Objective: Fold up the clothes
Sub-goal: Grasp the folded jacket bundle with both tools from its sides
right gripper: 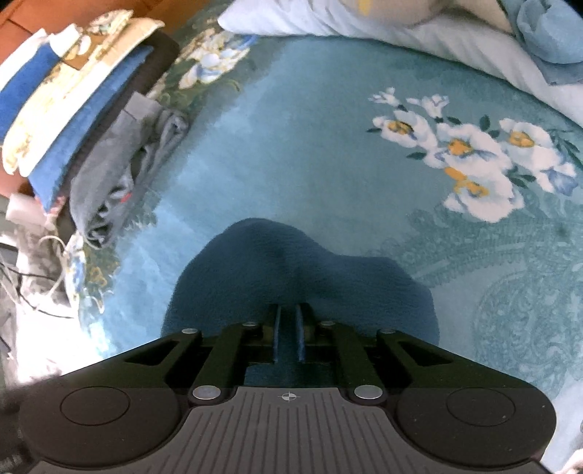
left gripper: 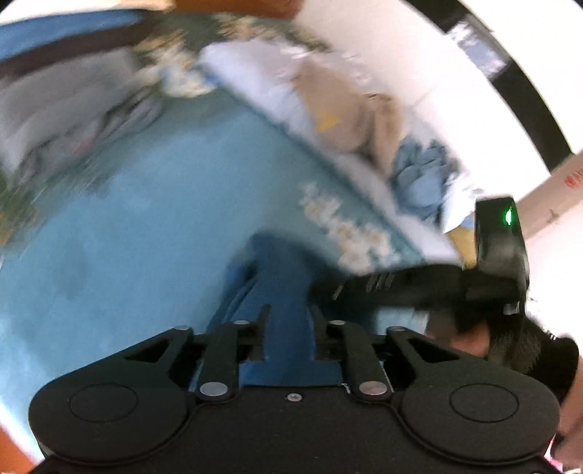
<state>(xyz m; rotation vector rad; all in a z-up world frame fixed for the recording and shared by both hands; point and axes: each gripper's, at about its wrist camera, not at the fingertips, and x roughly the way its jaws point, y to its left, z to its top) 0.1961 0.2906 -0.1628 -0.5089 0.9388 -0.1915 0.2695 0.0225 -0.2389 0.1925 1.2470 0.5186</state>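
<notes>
A dark blue garment [right gripper: 291, 269] lies bunched on the teal flowered bedspread [right gripper: 328, 153]. My right gripper [right gripper: 288, 310] is shut on a fold of it, the cloth running between the narrow jaws. In the blurred left wrist view my left gripper [left gripper: 289, 310] holds a strip of the same blue garment [left gripper: 280, 277] between its fingers, jaws set a little apart around the cloth. The other gripper [left gripper: 419, 280] shows at the right of that view, close beside the garment.
A stack of folded clothes [right gripper: 73, 109] and a crumpled grey garment [right gripper: 120, 167] lie at the left of the bed. White bedding [right gripper: 400, 25] with a light blue cloth [right gripper: 546, 40] lies along the far edge. A white flower print [right gripper: 470, 156] marks the bedspread.
</notes>
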